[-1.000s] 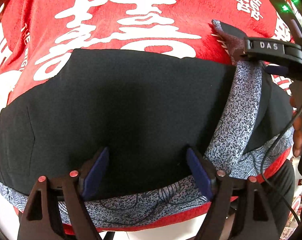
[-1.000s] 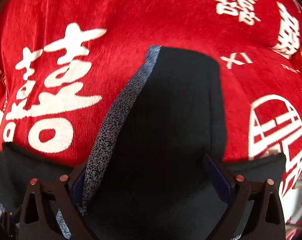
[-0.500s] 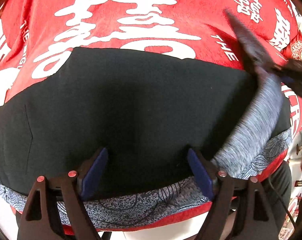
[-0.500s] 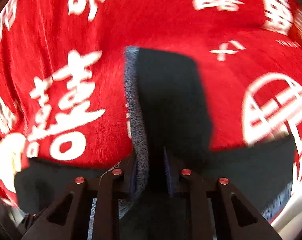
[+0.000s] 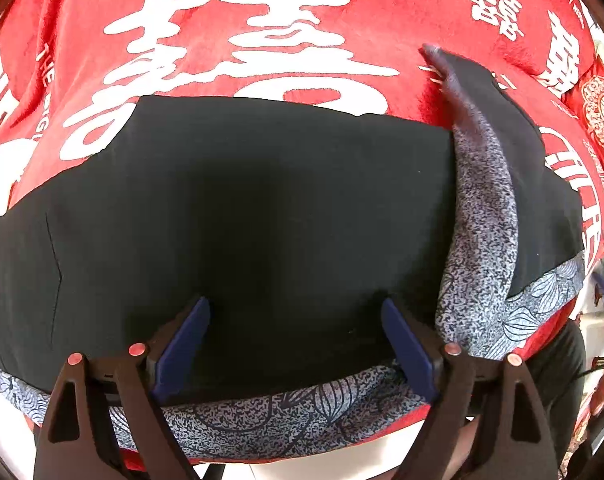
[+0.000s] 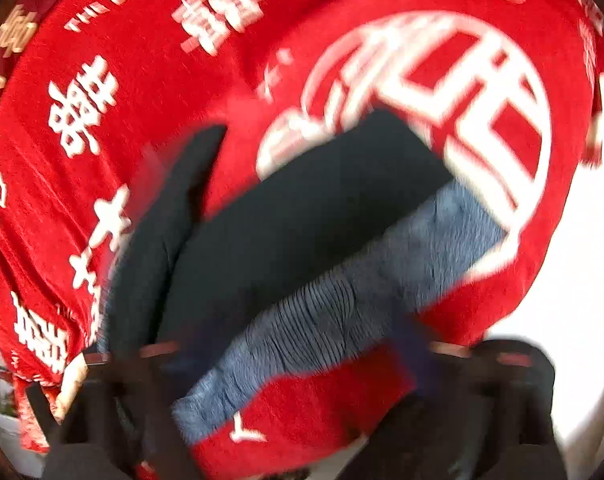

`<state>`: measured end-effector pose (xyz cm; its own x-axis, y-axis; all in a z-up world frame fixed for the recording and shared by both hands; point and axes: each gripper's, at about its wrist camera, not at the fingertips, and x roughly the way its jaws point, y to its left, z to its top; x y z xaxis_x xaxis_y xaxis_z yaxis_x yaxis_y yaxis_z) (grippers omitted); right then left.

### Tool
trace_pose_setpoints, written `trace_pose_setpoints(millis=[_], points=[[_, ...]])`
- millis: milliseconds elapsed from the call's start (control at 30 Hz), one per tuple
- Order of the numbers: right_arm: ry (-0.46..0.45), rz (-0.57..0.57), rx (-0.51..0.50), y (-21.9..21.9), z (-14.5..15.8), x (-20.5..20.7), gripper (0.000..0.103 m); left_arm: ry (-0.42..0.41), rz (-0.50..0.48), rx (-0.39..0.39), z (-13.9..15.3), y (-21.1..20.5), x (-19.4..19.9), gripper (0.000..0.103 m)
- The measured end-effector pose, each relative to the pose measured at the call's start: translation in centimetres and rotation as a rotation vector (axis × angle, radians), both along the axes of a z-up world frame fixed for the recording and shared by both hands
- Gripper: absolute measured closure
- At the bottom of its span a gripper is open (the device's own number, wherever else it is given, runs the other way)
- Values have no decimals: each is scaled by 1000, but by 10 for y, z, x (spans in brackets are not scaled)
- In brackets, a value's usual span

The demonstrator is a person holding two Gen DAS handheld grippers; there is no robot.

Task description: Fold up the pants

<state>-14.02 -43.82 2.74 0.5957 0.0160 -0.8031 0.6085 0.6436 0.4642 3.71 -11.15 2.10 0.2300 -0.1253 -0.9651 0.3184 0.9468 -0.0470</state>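
Looking down through the left wrist view, the pants (image 5: 262, 220) lie as a broad black panel across the near half of a red cloth (image 5: 230, 8) printed with large white characters. A grey patterned band (image 5: 270, 416) runs along the pants' near edge, close to the near edge of the cloth. At the right end a flap of the pants (image 5: 485, 184) stands up and curls over, showing its speckled grey lining beside a black face. The left gripper (image 5: 294, 344) hangs over the near edge of the pants with its blue pads (image 5: 182, 340) set wide and the jaws opening — black fabric lies between the pads, but they do not pinch it.

From the right wrist view, heavily blurred, the same red cloth fills the frame, and the black pants (image 6: 302, 216) lie slantwise toward its right edge with a grey band (image 6: 341, 312) along their near side. A narrow black fold (image 6: 170, 232) lies at the left of them. The right gripper (image 6: 286, 364) shows only as dark smeared fingers at the bottom — its jaws are opening wide apart, and nothing is gripped between them.
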Motion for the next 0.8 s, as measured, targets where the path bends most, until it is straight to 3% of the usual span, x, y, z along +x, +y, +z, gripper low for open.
trace_pose_setpoints(millis=[133,333,433,567,633,667,700,767,800], points=[[-22,150,-121,23,32,57,7,-1,8,6,-1,-3,0,11],[161,289,-256,84,30,192,1,3,12,3,-1,-4,0,11],[244,312,-299,101,12,225,1,8,6,0,-1,-3,0,10],[410,289,-265,122,-27,263,1,10,1,-5,-2,-3,1,10],[541,280,-346,128,-50,274,1,9,-1,-8,-1,-2,1,10],[508,263,-349,126,-48,270,8,10,-1,-12,-1,-2,1,10],[463,220,-356,120,-41,262,48,10,0,-17,-1,-1,0,10],[383,247,-297,112,-31,251,85,12,5,-23,-1,0,1,10],[338,255,-224,102,-28,241,88,12,5,-19,-1,-1,1,10]])
